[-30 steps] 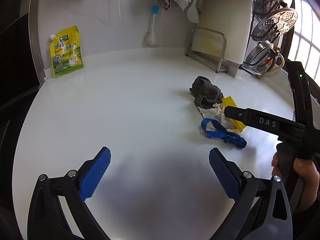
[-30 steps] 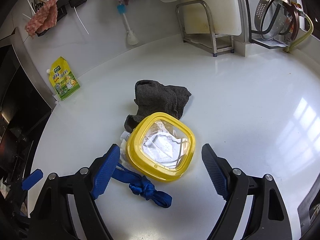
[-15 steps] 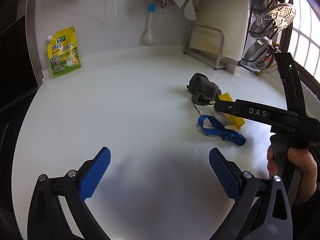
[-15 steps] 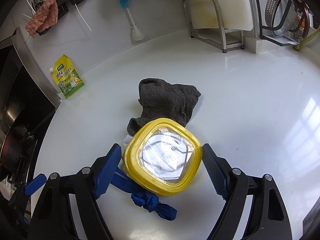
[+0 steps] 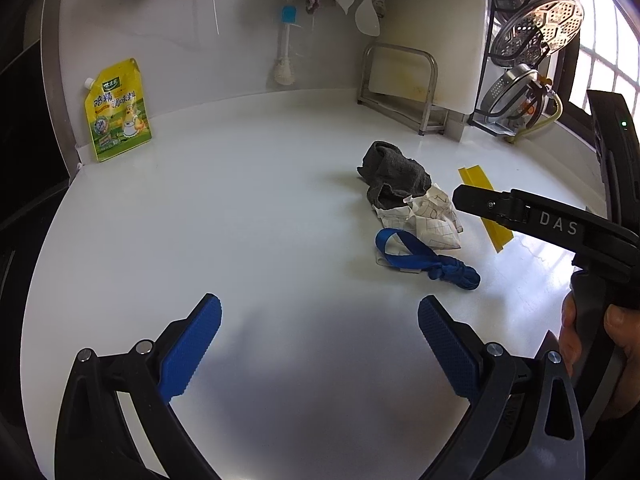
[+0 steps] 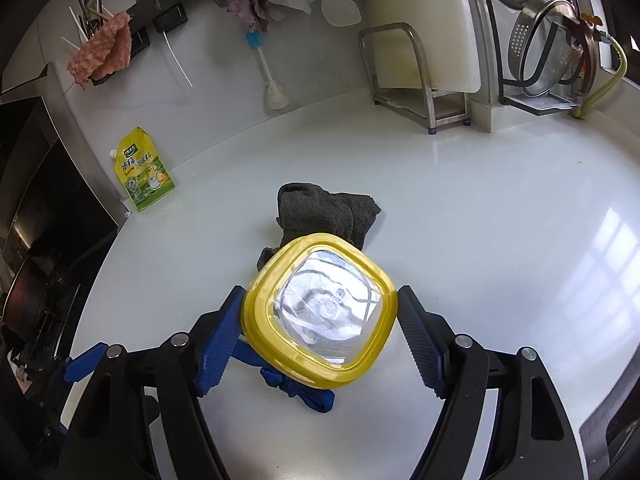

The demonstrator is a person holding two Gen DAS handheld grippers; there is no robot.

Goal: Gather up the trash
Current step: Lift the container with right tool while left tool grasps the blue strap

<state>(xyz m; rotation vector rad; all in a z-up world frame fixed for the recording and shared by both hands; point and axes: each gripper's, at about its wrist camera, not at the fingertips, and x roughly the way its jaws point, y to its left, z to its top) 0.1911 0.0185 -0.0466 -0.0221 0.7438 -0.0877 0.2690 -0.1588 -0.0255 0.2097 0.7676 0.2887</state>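
Kitchen counter, trash pickup underway: the right gripper (image 6: 320,332), blue ribbed pads on black arms, is clamping a yellow-rimmed lid (image 6: 320,312), a rounded square w/ a clear, glossy centre panel, held tilted off the white countertop (image 6: 500,208). The jaws have just been closing in on it, w/ both pads now pressing its rim. From the left wrist view, only the lid's yellow edge (image 5: 480,200) is showing behind the right gripper's black arm, a hand (image 5: 592,332) wrapping the handle. The left gripper (image 5: 320,340) is hanging w/ jaws wide apart, nothing btwn them, over bare glossy counter. Just beyond, a knotted blue fabric strap (image 5: 424,260) is lying flat, touching crumpled white paper (image 5: 424,216) printed w/ a faint grid; a dark grey terry cloth (image 5: 392,176) is slumping against the paper's far side. Farther back, a yellow spouted pouch (image 5: 116,112) is leaning on the wall, and a white cutting board (image 5: 436,32) is standing upright in a steel rack (image 5: 400,76). Perforated metal steamer trays (image 5: 536,32) are hanging at right.
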